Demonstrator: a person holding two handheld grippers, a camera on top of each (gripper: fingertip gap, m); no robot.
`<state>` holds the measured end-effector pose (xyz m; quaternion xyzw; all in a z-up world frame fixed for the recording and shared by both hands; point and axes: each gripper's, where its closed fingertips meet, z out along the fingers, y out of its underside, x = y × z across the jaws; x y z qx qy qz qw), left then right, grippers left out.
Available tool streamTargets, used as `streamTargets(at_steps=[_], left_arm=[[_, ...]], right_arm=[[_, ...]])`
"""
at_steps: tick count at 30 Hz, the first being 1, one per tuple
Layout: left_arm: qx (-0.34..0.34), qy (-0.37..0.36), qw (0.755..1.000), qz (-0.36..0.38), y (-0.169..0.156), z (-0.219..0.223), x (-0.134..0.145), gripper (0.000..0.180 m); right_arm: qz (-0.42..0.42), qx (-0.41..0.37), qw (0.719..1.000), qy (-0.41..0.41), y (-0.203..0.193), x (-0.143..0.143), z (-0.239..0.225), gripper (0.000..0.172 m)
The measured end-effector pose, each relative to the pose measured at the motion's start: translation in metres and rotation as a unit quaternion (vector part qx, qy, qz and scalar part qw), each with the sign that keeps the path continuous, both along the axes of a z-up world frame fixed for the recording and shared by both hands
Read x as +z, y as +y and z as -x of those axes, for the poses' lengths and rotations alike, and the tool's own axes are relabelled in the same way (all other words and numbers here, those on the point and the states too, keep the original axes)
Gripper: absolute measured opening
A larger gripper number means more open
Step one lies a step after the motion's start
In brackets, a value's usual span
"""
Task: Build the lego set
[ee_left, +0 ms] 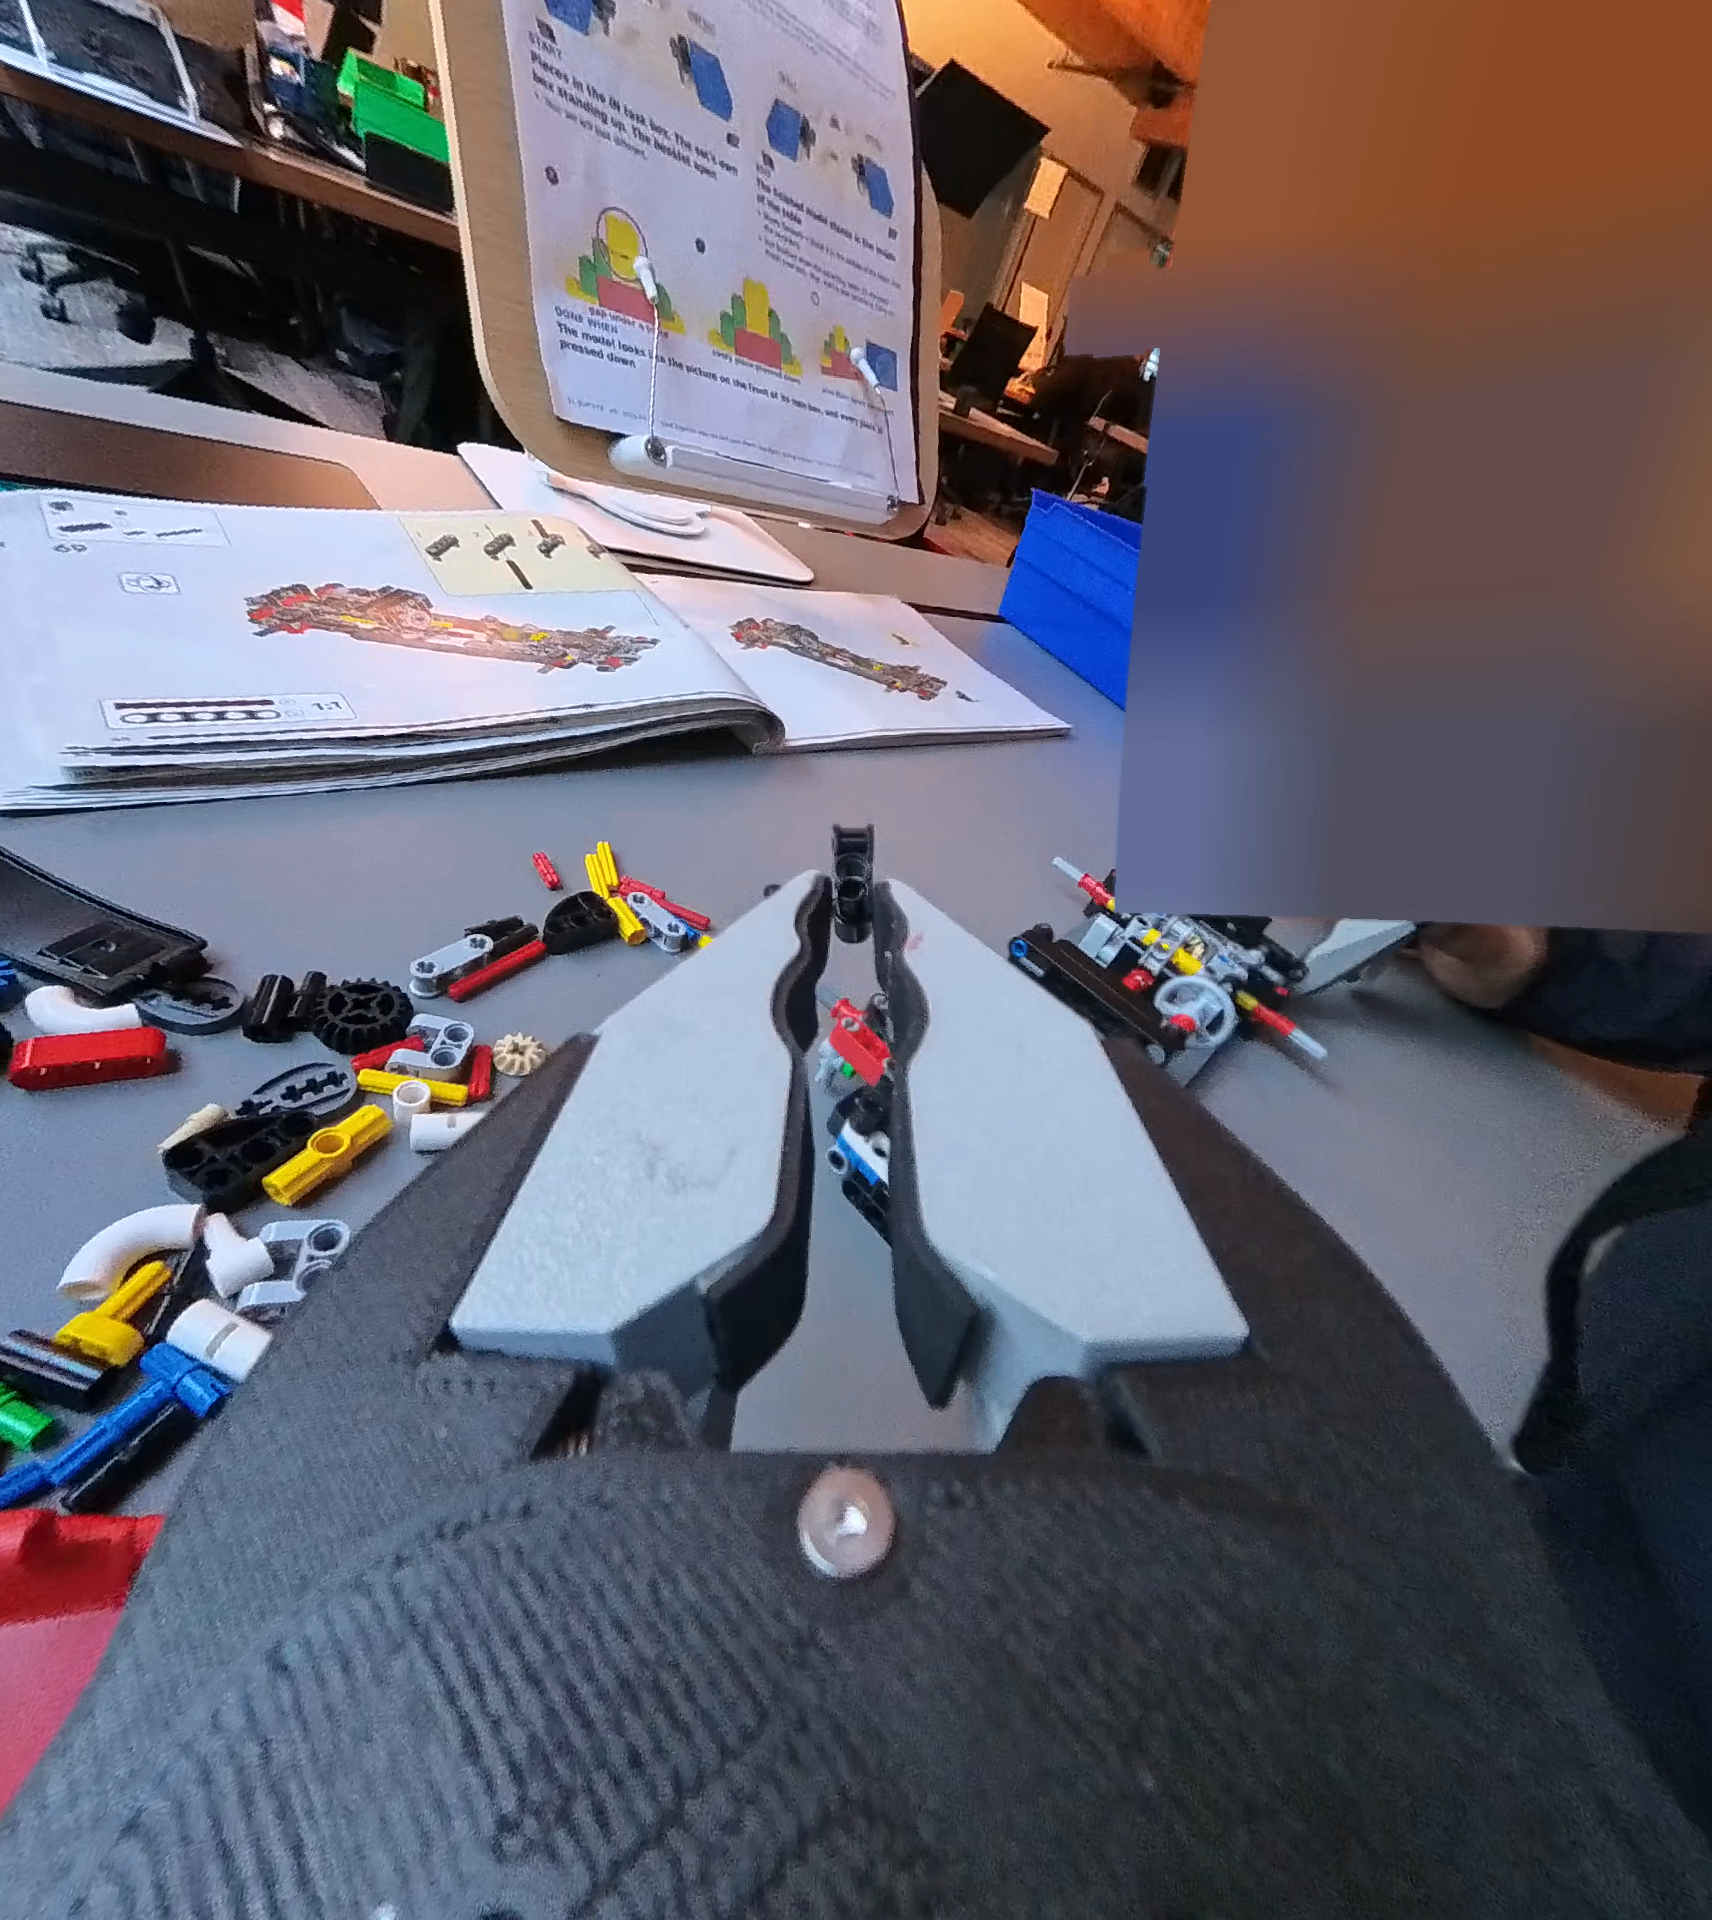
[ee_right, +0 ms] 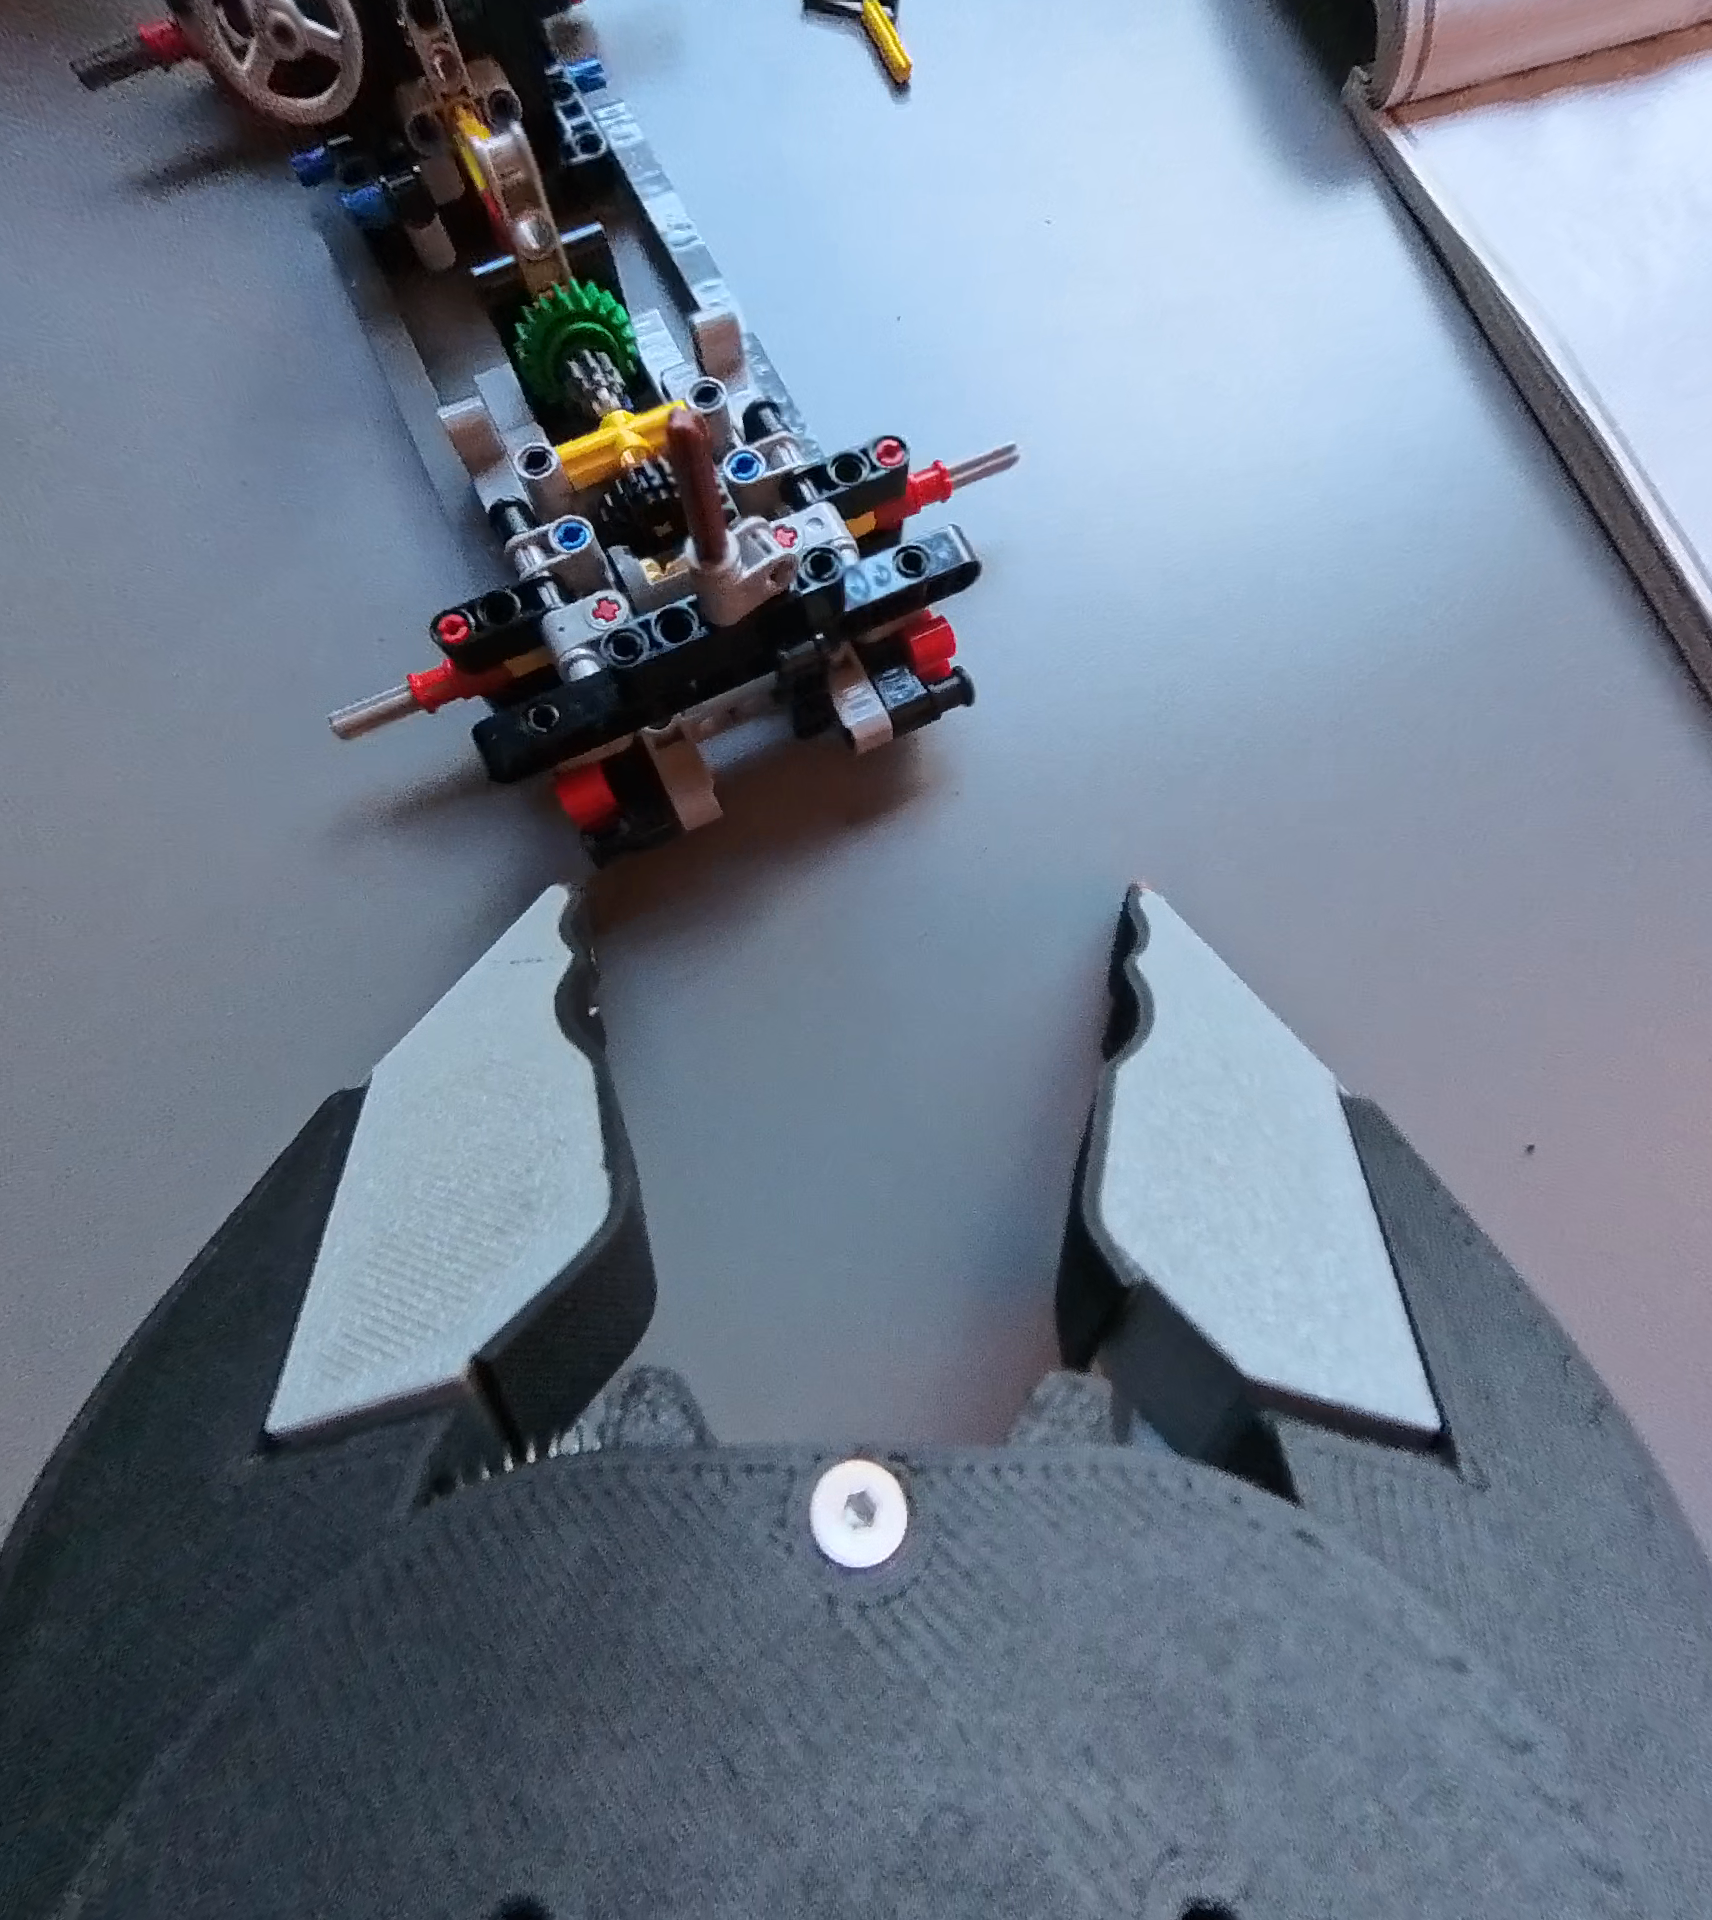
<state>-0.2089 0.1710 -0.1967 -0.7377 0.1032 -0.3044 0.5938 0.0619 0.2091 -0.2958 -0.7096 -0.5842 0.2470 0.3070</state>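
We pinch a small black connector [ee_left: 853, 883] at the very tips of our left gripper [ee_left: 852, 914], above the bench [ee_left: 727, 810]; so shallow a hold could let it twist out. Our right gripper [ee_right: 857, 935] is spread wide and bare, just short of the chassis [ee_right: 706, 582], which a careless nudge could shove.

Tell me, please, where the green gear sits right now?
In the right wrist view, the green gear sits mid-chassis in the brick model, behind its yellow cross piece.

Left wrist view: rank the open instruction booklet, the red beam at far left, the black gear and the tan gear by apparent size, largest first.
1. Open instruction booklet
2. Red beam
3. Black gear
4. Tan gear

Beam and gears lie at similar depth; the booklet lies farther, yet looks largest.
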Motion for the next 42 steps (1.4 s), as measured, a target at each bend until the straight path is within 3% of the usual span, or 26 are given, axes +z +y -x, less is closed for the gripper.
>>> streamTargets(at_steps=[11, 17, 23, 30, 35, 42], left_arm=[[0.042, 0.051, 0.998, 0.005, 0.005, 0.005, -0.007, 0.006], [0.069, 0.101, 0.993, -0.003, 0.012, 0.008, -0.009, 0.006], [0.008, 0.147, 0.989, -0.033, 0.042, -0.016, 0.014, 0.006], [-0.099, 0.211, 0.969, -0.082, 0.113, -0.065, 0.041, 0.005], [-0.117, 0.223, 0.962, -0.109, 0.143, -0.087, 0.04, 0.006], [-0.103, 0.218, 0.967, -0.083, 0.144, -0.072, 0.018, 0.005]], right_arm=[[0.008, 0.061, 0.998, 0.015, -0.022, 0.006, 0.007, 0.088], [-0.027, 0.064, 0.993, 0.092, -0.012, 0.037, 0.008, 0.089], [-0.041, 0.07, 0.981, 0.175, 0.013, 0.071, 0.01, 0.087], [-0.023, 0.051, 0.966, 0.253, 0.058, 0.099, 0.01, 0.085], [-0.006, 0.035, 0.963, 0.267, 0.071, 0.102, 0.008, 0.082], [0.027, 0.052, 0.963, 0.263, 0.072, 0.097, 0.011, 0.078]])
